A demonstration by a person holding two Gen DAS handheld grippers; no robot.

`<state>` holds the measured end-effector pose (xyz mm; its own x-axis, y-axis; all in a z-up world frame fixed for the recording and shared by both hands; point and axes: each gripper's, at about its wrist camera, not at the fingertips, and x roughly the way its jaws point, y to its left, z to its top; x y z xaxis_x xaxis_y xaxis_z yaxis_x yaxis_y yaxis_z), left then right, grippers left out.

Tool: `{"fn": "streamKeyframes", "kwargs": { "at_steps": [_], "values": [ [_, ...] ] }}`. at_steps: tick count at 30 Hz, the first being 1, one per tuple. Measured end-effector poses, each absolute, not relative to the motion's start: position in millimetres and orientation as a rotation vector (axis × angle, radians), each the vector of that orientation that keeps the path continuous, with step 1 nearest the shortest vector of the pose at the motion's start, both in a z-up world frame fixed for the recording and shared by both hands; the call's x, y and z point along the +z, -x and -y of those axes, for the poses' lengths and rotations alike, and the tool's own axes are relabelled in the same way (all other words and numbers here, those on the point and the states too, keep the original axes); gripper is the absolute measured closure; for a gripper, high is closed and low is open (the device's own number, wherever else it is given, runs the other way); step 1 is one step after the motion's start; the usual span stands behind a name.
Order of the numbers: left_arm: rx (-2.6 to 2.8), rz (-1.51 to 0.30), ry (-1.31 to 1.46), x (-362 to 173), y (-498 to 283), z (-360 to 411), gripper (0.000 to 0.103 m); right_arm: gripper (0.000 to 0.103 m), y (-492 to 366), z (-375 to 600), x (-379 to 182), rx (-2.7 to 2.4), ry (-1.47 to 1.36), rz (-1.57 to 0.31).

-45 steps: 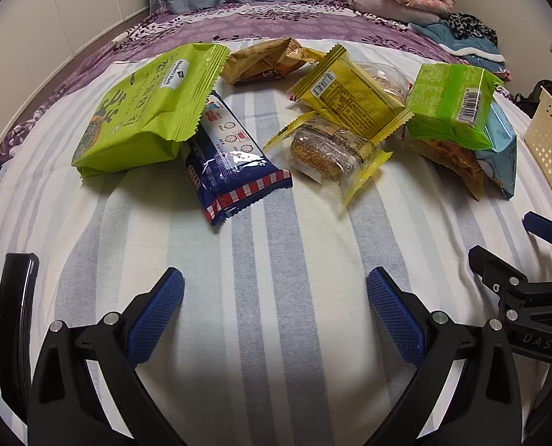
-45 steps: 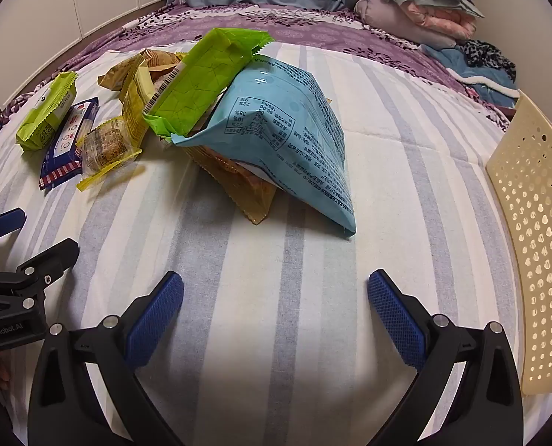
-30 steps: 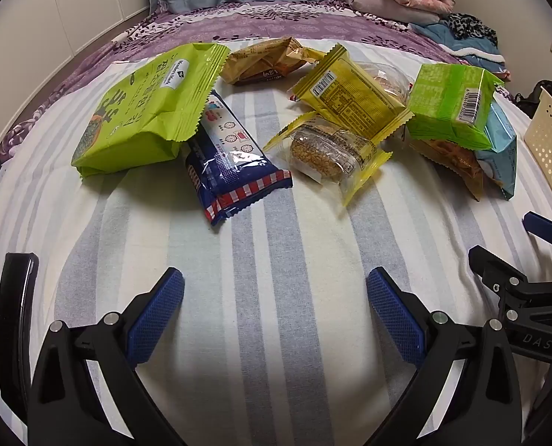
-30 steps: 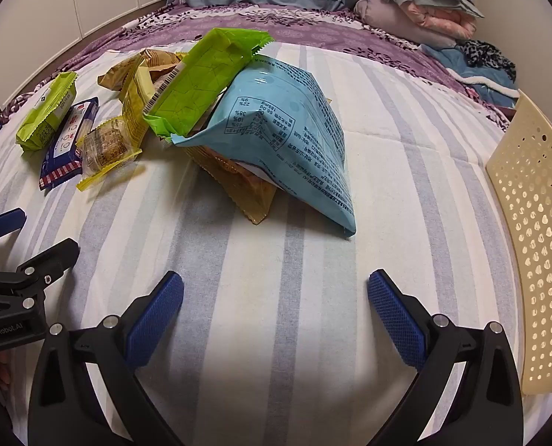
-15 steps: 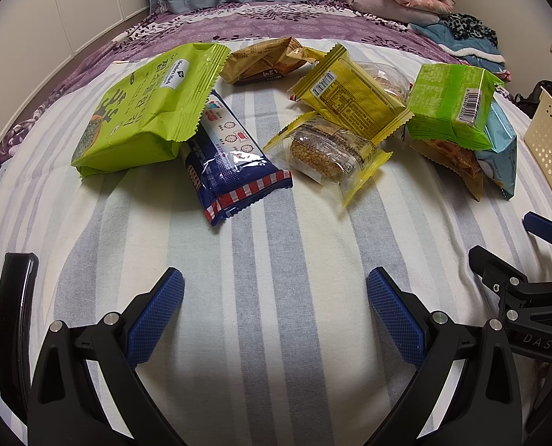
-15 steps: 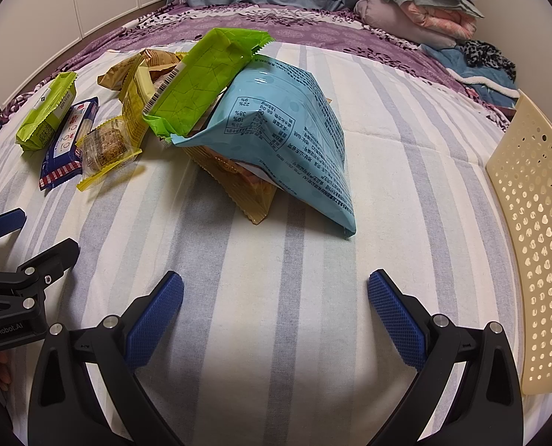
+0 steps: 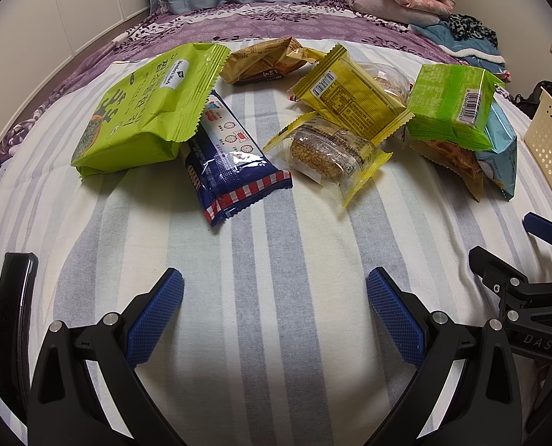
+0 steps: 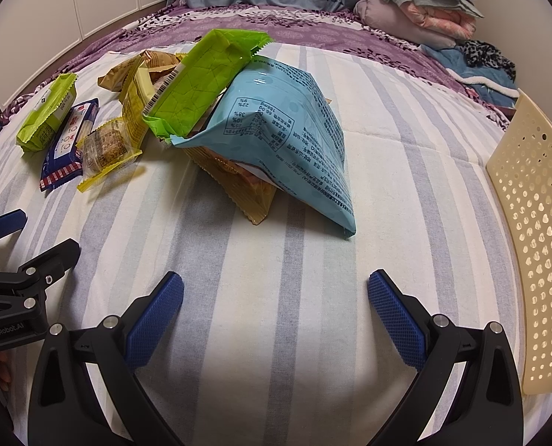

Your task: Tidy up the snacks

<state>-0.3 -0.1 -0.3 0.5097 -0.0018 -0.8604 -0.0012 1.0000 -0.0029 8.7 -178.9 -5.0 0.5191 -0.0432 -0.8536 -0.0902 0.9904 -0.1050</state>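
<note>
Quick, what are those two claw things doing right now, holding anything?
Left gripper: open, holding nothing.
Right gripper: open, holding nothing.

Bed sheet (image 7: 276, 260): cream with grey-blue stripes. Bedspread (image 7: 257, 26): purple floral. Snack bags: lime green (image 7: 146, 111), navy with red-white checks (image 7: 231, 163), yellow (image 7: 350, 93), light blue (image 8: 287, 141). Basket (image 8: 536, 223): cream, perforated.

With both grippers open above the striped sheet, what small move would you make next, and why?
Probably ease the right gripper forward toward the light blue bag. It lies straight ahead of the open jaws, on top of an orange packet, and nearest the cream basket on the right. The left gripper is also open and holds nothing, facing the other snacks.
</note>
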Motion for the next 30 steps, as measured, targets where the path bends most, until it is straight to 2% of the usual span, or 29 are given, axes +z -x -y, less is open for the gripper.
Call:
{"fn": "streamKeyframes", "kwargs": {
  "at_steps": [30],
  "values": [
    [0.001,-1.038,0.001,2.4,-3.2,1.4,0.002,0.005,-5.4,177.2,-3.4,0.027,0.145,-1.027]
  ]
}}
